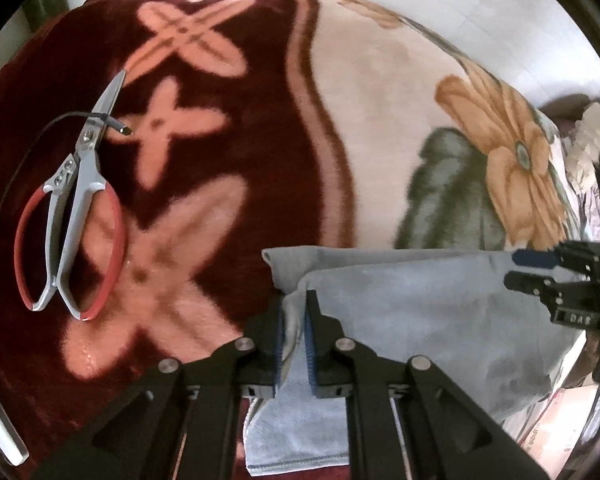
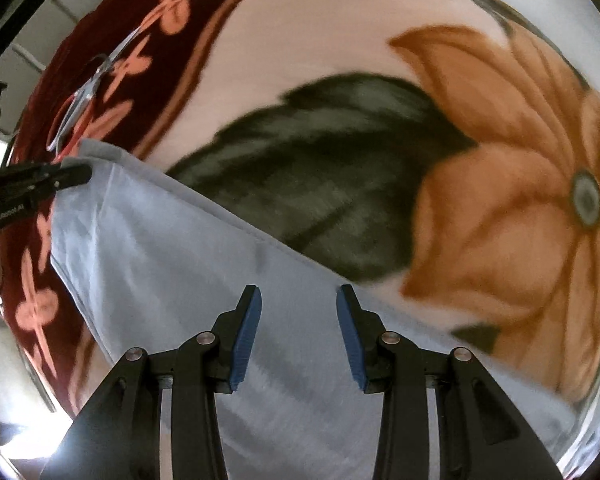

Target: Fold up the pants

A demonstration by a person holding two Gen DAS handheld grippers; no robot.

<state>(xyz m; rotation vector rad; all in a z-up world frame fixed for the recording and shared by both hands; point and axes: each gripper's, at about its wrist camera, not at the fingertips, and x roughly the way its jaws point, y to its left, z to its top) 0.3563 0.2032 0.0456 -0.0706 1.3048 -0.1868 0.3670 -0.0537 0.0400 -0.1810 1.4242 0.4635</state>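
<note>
Light blue pants (image 1: pixel 440 320) lie flat on a flowered blanket (image 1: pixel 360 120), with a folded edge along their far side. My left gripper (image 1: pixel 294 300) is shut on a bunched corner of the pants at their left end, the cloth pinched between both blue pads. In the right wrist view the pants (image 2: pixel 160 260) stretch diagonally, and my right gripper (image 2: pixel 298 292) stands open over them near their far edge, with nothing between its pads. The left gripper (image 2: pixel 80 174) shows at the pants' far left corner. In the left wrist view the right gripper (image 1: pixel 528 270) shows at the right end.
Red-handled scissors (image 1: pixel 76 216) lie on the dark red part of the blanket, left of the pants, with a thin black cable (image 1: pixel 60 120) across their blades. The scissors (image 2: pixel 88 88) also show far left in the right wrist view. A white object (image 1: pixel 4 432) lies at the lower left edge.
</note>
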